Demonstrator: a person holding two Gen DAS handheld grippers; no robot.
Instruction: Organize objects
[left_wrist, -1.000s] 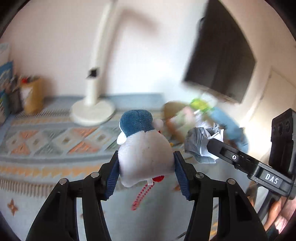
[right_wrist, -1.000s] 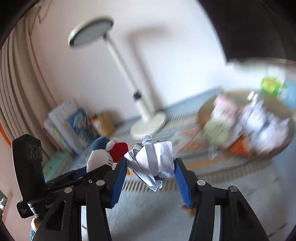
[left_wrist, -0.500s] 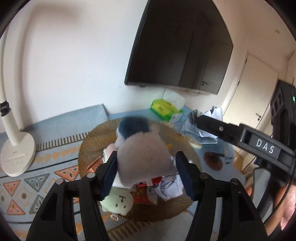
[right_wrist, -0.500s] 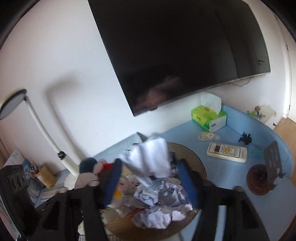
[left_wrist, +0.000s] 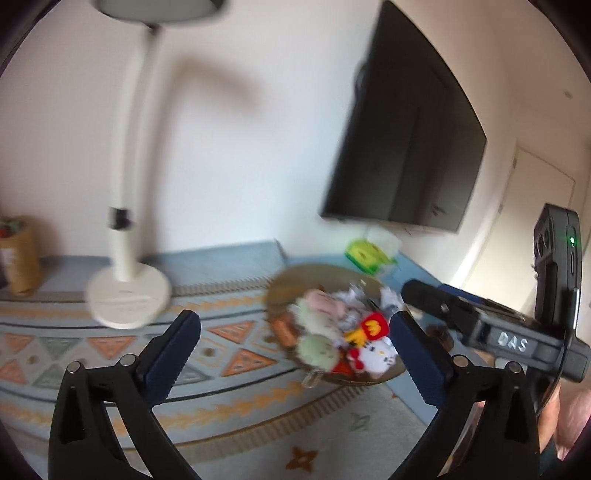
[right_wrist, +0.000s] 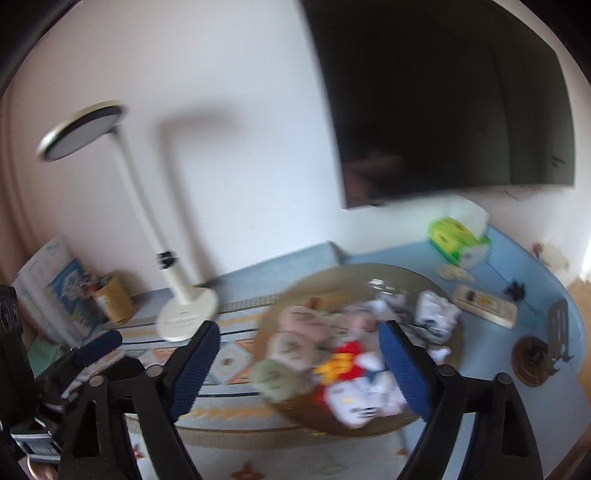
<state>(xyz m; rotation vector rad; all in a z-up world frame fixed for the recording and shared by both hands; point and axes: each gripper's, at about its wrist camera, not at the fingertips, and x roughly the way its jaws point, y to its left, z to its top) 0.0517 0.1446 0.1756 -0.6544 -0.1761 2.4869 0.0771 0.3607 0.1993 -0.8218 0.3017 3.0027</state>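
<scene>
Left wrist view
Left gripper (left_wrist: 293, 334): spread wide, blue pads apart, nothing between them; held above the patterned rug (left_wrist: 110, 347).
Right gripper (left_wrist: 424, 295): seen from the side at right edge, black body lettered "DAS"; tip near the basket's far rim; spread or clenched cannot be told here.
Woven basket (left_wrist: 284, 291): round, shallow, resting partly on rug and partly on blue mat (left_wrist: 410, 269); lies between the left pads in the frame, below and beyond them.
Basket contents: soft toys (left_wrist: 317, 332) heaped at left and front, a white cat plush (left_wrist: 376, 356) beside a red-and-yellow item (left_wrist: 371, 326), crumpled paper (left_wrist: 351, 295) toward the back; details blurred.
Surroundings: white desk lamp (left_wrist: 127, 295) standing left of basket; green tissue box (left_wrist: 365, 254) behind basket; dark wall screen (left_wrist: 402, 147) above.

Right wrist view
Right gripper (right_wrist: 299, 362): released, blue pads well apart, empty; basket framed between them.
Left gripper (right_wrist: 98, 343): blue pad tip visible at lower left, beside the right gripper.
Woven basket (right_wrist: 369, 273): filled with soft toys (right_wrist: 295, 332) on the left half and crumpled paper (right_wrist: 436, 317) on the right half.
Blue mat (right_wrist: 517, 258): carries tissue box (right_wrist: 458, 236), a white remote (right_wrist: 484, 304) just right of basket, a small brown round stand (right_wrist: 532, 354) near the edge.
Left background: lamp (right_wrist: 184, 310), a yellow-brown holder (right_wrist: 112, 295), books (right_wrist: 51, 280) leaning on the wall.
</scene>
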